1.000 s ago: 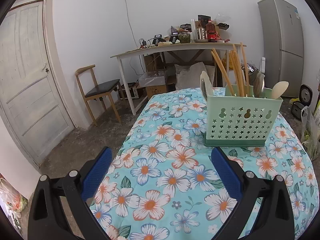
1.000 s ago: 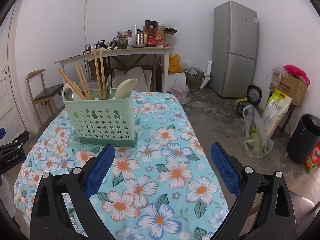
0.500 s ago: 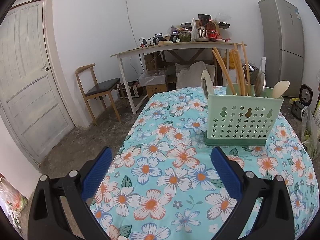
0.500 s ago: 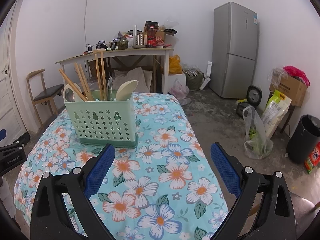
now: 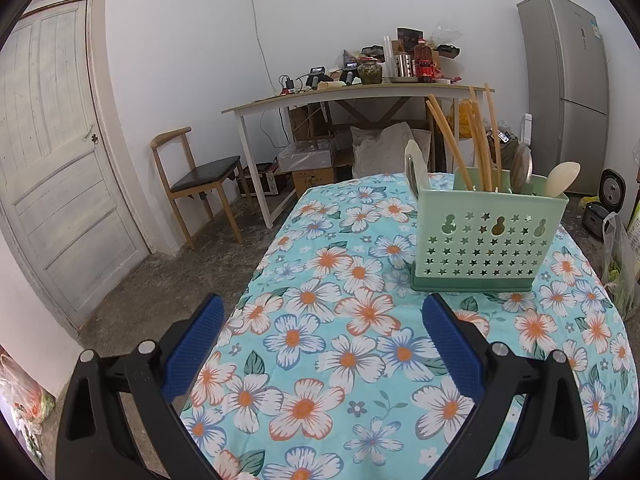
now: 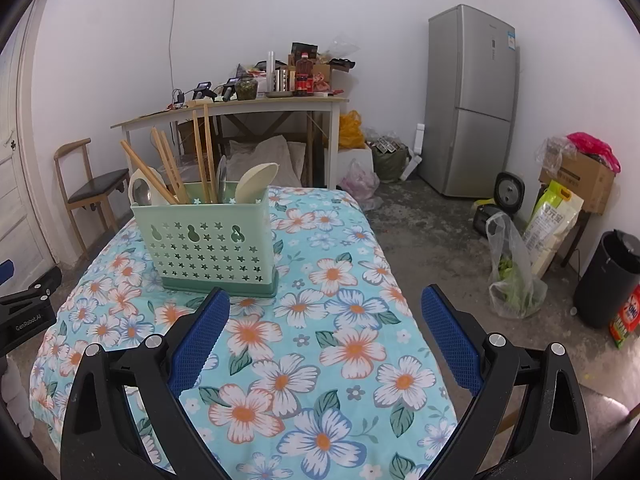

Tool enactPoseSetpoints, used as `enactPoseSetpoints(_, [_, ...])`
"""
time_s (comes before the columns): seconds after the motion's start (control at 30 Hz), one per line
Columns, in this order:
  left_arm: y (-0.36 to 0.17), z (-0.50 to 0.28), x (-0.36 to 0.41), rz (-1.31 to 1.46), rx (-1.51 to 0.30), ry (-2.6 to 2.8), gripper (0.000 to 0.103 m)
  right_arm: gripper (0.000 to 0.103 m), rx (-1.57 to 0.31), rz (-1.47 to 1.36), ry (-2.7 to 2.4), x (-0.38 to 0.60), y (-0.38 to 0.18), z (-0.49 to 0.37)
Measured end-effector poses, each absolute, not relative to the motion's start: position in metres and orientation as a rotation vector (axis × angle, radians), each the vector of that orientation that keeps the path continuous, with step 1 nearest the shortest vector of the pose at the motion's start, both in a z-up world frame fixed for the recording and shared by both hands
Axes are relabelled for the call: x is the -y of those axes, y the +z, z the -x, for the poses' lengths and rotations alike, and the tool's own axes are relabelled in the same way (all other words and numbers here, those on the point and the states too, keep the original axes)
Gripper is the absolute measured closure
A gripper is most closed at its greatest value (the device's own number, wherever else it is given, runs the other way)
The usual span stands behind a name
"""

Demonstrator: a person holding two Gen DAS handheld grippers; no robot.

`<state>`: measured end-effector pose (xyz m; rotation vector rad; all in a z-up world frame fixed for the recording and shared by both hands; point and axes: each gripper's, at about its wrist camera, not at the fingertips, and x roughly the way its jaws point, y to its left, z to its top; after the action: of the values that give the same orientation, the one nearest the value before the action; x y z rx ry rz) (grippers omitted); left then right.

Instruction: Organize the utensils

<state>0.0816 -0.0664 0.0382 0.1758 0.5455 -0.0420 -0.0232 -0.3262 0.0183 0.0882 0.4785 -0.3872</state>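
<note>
A pale green perforated utensil holder [image 5: 486, 240] stands upright on the floral tablecloth [image 5: 340, 340]. It holds several wooden chopsticks [image 5: 478, 148], a metal spoon [image 5: 522, 166] and a cream plastic spoon [image 5: 562, 178]. The holder also shows in the right wrist view [image 6: 208, 242], left of centre. My left gripper [image 5: 322, 334] is open and empty, near the table's front left, short of the holder. My right gripper [image 6: 326, 326] is open and empty, over the cloth to the right of the holder.
A white work table [image 5: 352, 96] loaded with bottles and clutter stands behind. A wooden chair [image 5: 196, 176] and a white door [image 5: 52, 160] are at left. A grey fridge [image 6: 470, 100], bags [image 6: 516, 276], a cardboard box and a black bin [image 6: 608, 280] are at right.
Both views have shifted only slightly; the holder sits a touch lower and further right in each frame. Both grippers stay open and empty.
</note>
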Motion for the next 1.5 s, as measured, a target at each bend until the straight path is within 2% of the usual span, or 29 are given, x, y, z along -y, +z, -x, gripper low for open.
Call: enactPoseSetpoints(1.5, [0.0367, -0.0822, 0.0659, -0.179, -0.55, -0.046, 0.006, 0.011, -0.488, -0.09, -0.378, 0.3232, 0.0175, 0.0209])
